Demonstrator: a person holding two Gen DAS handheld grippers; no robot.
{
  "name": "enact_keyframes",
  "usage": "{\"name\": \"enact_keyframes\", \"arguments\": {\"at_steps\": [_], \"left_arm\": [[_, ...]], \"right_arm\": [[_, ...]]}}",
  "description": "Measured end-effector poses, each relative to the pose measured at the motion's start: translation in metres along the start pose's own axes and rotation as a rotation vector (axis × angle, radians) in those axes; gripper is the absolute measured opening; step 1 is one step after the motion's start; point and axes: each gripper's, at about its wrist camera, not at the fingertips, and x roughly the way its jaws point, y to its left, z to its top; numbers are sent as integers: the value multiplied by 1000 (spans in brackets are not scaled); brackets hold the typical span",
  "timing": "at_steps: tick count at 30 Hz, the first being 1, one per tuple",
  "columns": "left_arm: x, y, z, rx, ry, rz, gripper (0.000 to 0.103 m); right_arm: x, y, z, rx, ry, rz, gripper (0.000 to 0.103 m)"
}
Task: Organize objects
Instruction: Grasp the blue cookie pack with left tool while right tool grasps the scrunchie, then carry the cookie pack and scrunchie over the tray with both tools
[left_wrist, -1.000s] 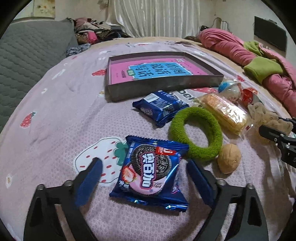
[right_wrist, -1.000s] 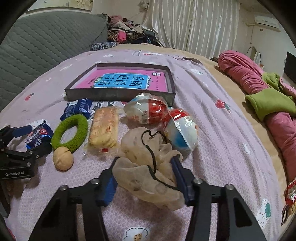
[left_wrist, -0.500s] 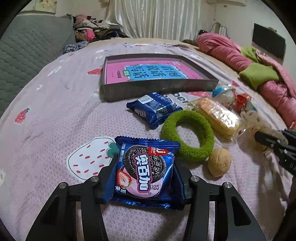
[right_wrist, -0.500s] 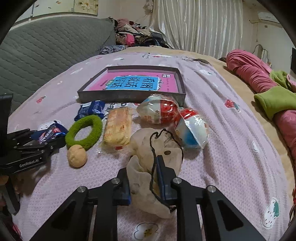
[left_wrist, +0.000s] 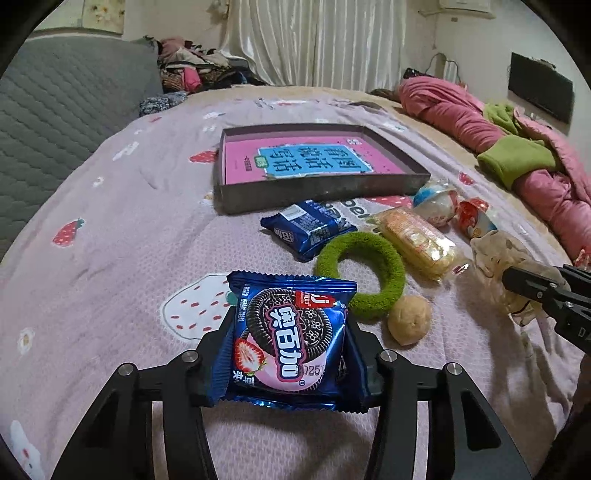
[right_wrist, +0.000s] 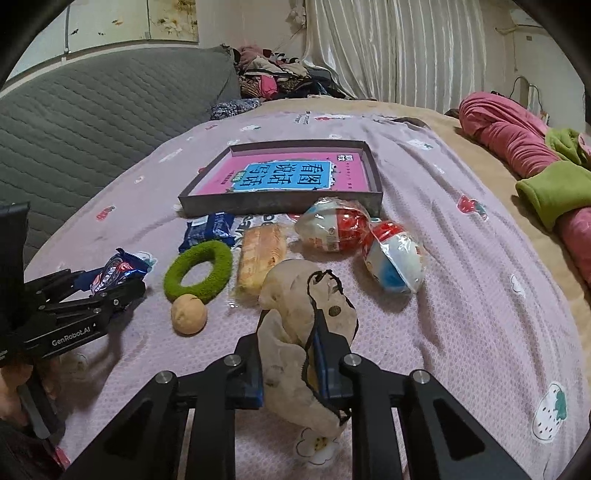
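Note:
My left gripper (left_wrist: 290, 354) is shut on a blue strawberry cookie packet (left_wrist: 291, 336) and holds it just above the bedspread; it also shows in the right wrist view (right_wrist: 114, 275). My right gripper (right_wrist: 291, 365) is shut on a beige drawstring pouch (right_wrist: 306, 325), lifted off the bed; the pouch also shows in the left wrist view (left_wrist: 495, 254). A dark shallow box (left_wrist: 314, 188) with a pink book inside lies further back on the bed and also shows in the right wrist view (right_wrist: 280, 203).
On the bedspread lie a second blue packet (left_wrist: 308, 227), a green ring (left_wrist: 360, 275), a walnut (left_wrist: 410, 319), a yellow wafer pack (left_wrist: 417, 242) and two wrapped toy eggs (right_wrist: 332, 229) (right_wrist: 393, 262). A pink quilt (left_wrist: 517, 147) lies right; a grey headboard (right_wrist: 92, 122) stands left.
Both grippers went from open to shut: the left closed on the cookie packet, the right on the pouch. Both then lifted their loads slightly off the bed.

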Motion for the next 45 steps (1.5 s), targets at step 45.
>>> {"name": "enact_keyframes", "arguments": {"at_steps": [45], "left_arm": [[-118,-58,70,-50,-170,81,53]], "right_arm": [[-101,13,63,-39,-184,110,20]]}}
